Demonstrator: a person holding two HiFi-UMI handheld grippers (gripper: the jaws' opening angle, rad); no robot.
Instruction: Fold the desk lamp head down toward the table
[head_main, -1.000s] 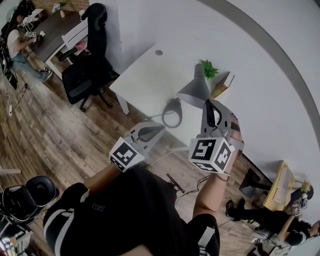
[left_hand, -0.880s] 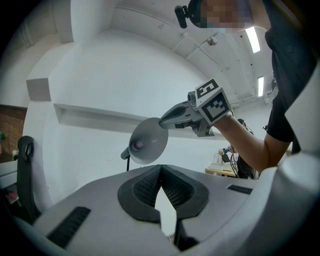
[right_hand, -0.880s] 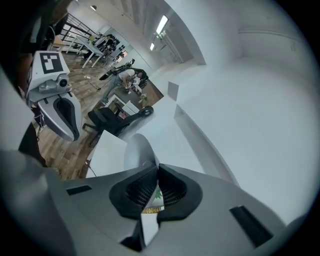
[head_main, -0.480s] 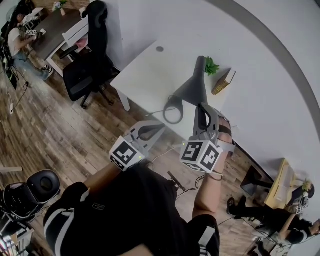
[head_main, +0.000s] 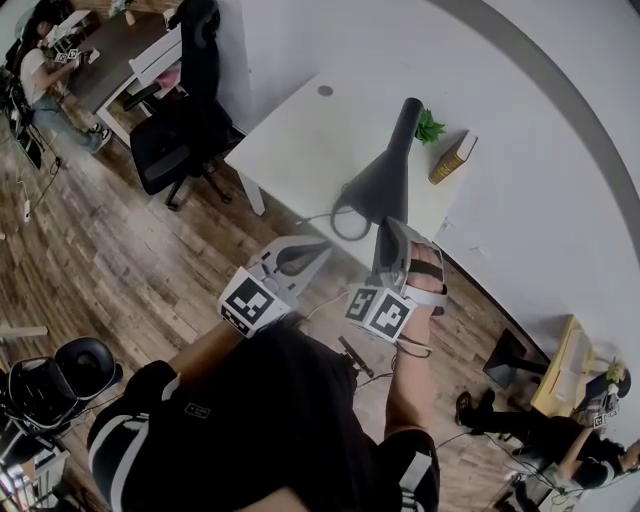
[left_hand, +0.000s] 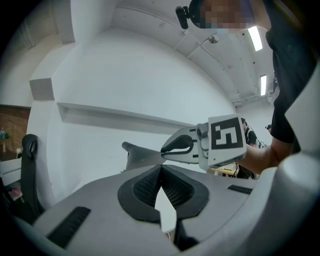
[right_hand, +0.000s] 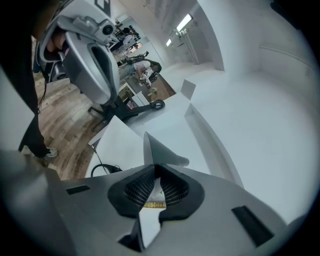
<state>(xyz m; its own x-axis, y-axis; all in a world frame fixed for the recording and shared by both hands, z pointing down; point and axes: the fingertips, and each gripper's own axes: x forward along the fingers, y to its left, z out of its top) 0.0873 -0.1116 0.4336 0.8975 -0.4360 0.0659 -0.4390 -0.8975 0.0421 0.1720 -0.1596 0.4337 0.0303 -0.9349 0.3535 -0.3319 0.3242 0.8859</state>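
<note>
We see the desk lamp standing near the near edge of the white worktop. Its grey cone-shaped lamp head has its wide rim toward us and its narrow neck running away to the far side. A dark ring-shaped base lies on the worktop just left of the rim. The right gripper reaches up to the lamp head from the near side. In its own view the right gripper has its fingers closed on the thin rim of the lamp head, which rises between them like a wedge. The left gripper is held lower and to the left, just off the near edge of the worktop and apart from the lamp. In its own view the left gripper has its fingers pressed together with nothing between them. Beyond them we make out the right gripper on the grey lamp head. To the right of the lamp a book lies on the worktop, with a small green plant just beyond it. A black office chair stands on the wooden floor to the left of the worktop.
</note>
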